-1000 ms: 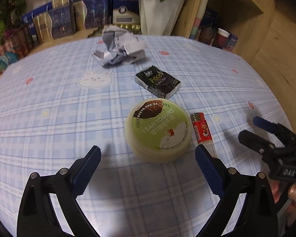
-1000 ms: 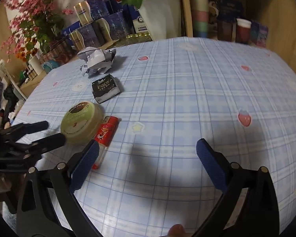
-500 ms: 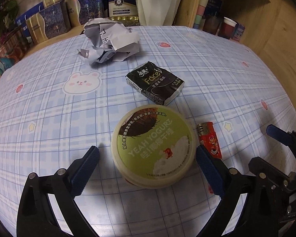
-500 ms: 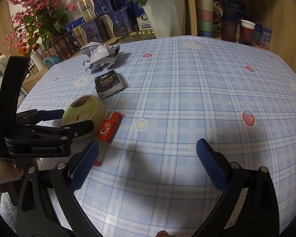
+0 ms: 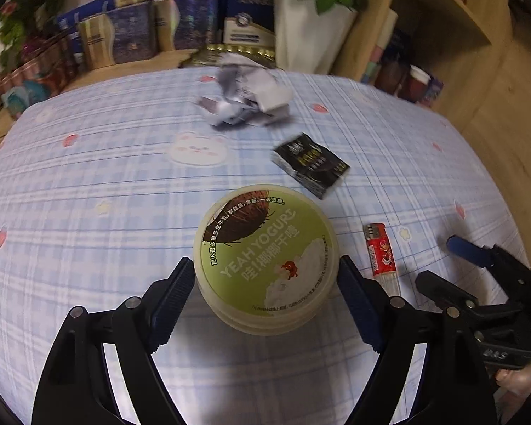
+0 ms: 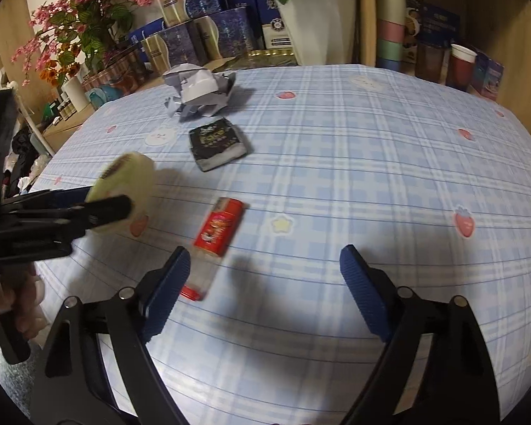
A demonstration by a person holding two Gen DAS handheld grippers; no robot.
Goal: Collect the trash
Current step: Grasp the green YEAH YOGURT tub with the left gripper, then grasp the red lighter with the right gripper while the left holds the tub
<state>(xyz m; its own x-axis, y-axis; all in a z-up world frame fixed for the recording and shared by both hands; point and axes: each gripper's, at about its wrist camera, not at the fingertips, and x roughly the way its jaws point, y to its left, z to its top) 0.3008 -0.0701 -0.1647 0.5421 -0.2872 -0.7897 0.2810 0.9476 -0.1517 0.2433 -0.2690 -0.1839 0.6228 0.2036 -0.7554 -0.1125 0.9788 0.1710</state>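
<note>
Crumpled paper (image 5: 246, 101) and black packet (image 5: 309, 164) were motion-blurred in the left wrist view, the packet's print unreadable. The yogurt tub (image 6: 125, 186) was blurred and partly hidden behind the left gripper (image 6: 99, 202) in the right wrist view. Lighter (image 6: 214, 239): near end smeared.

A round yogurt tub (image 5: 265, 262) with a green coconut-print lid is sitting tilted between 2 blue pads. A red lighter (image 6: 217, 232) is lying flat just beside it. A black packet (image 5: 309, 164) and crumpled grey-white paper (image 5: 246, 101) are lying farther back.
</note>
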